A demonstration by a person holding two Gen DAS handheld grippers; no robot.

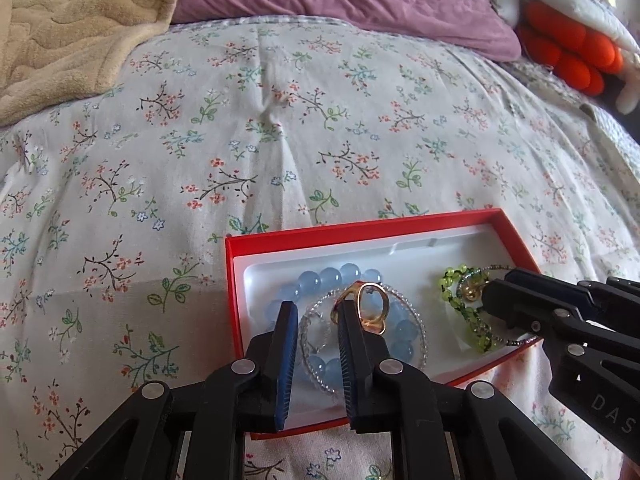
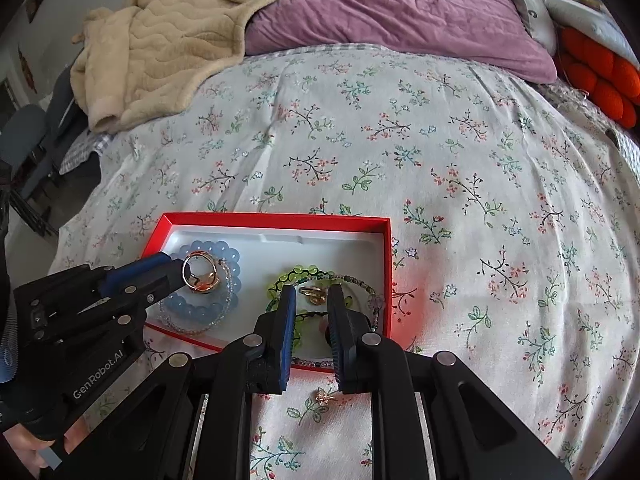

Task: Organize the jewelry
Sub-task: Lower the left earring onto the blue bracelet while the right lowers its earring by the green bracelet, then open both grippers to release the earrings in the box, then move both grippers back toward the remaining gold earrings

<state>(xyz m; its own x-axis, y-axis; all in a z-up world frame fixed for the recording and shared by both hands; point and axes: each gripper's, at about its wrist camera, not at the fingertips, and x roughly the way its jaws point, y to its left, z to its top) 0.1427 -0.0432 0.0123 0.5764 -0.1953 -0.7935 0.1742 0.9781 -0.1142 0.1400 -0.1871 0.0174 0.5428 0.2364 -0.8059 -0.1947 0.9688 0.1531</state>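
Here, a gold ring (image 1: 370, 307) hangs against the left gripper's (image 1: 318, 312) spread fingers, above a blue bead bracelet (image 1: 320, 280) in the red-rimmed white tray (image 2: 276, 220) on the floral bed (image 2: 440, 160). The right gripper's (image 2: 312, 294) fingers stand spread over a green bead bracelet (image 2: 298, 272).

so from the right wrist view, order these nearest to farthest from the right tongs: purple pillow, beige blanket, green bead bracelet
1. green bead bracelet, in the red box just ahead of the right tongs.
2. beige blanket, far left on the bed.
3. purple pillow, at the far end.
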